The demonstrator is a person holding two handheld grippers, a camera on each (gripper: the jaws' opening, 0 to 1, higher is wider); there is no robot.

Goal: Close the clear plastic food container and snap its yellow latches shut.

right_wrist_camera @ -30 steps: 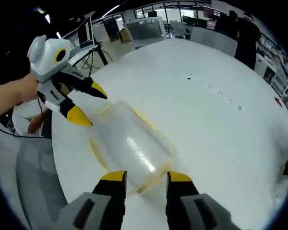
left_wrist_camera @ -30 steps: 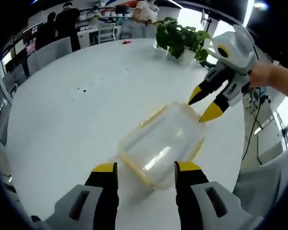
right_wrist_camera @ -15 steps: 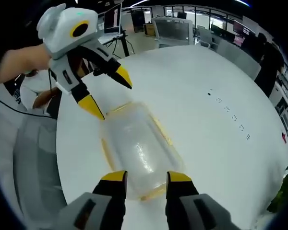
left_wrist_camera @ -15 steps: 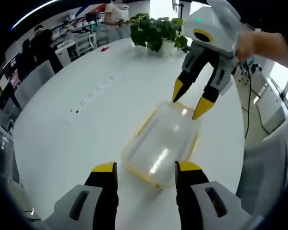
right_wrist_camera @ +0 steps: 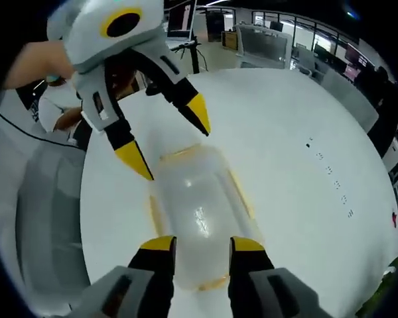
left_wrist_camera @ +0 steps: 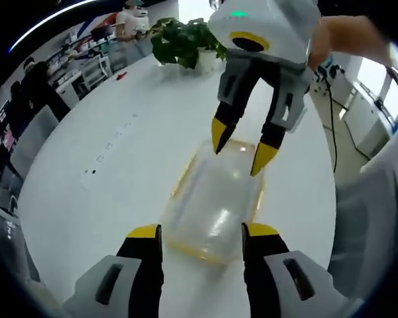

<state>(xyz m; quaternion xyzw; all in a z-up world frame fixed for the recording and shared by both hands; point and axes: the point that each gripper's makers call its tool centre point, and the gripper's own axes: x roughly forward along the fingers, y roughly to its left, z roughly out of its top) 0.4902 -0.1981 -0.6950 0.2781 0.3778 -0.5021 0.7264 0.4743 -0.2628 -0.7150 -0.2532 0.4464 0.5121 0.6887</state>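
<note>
Clear container (left_wrist_camera: 215,202) with yellow latches (left_wrist_camera: 183,179) lies flat on the round white table (left_wrist_camera: 119,165), lid on top, toward the table's near side. Left gripper (left_wrist_camera: 202,233) at one short end, fingers (left_wrist_camera: 144,233) spread apart, holding nothing, tips at the container's end. Right gripper (left_wrist_camera: 237,148) at the opposite short end, fingers (left_wrist_camera: 262,156) also apart, empty, tips just above the far rim. In the right gripper view the container (right_wrist_camera: 199,212) runs lengthwise away from the right gripper (right_wrist_camera: 202,245), with the left gripper (right_wrist_camera: 169,142) over the far end; latches (right_wrist_camera: 242,192) show along both long sides, snapped or not is unclear.

Open table surface on both long sides of the container. Table edge is close on one side; beyond it a grey chair (right_wrist_camera: 46,218) and a cable (left_wrist_camera: 331,132). Potted plant (left_wrist_camera: 182,40) at the far table edge, well apart. A small red object (left_wrist_camera: 121,75) near the plant and a row of dark dots (left_wrist_camera: 109,142) on the table. People and desks in the background.
</note>
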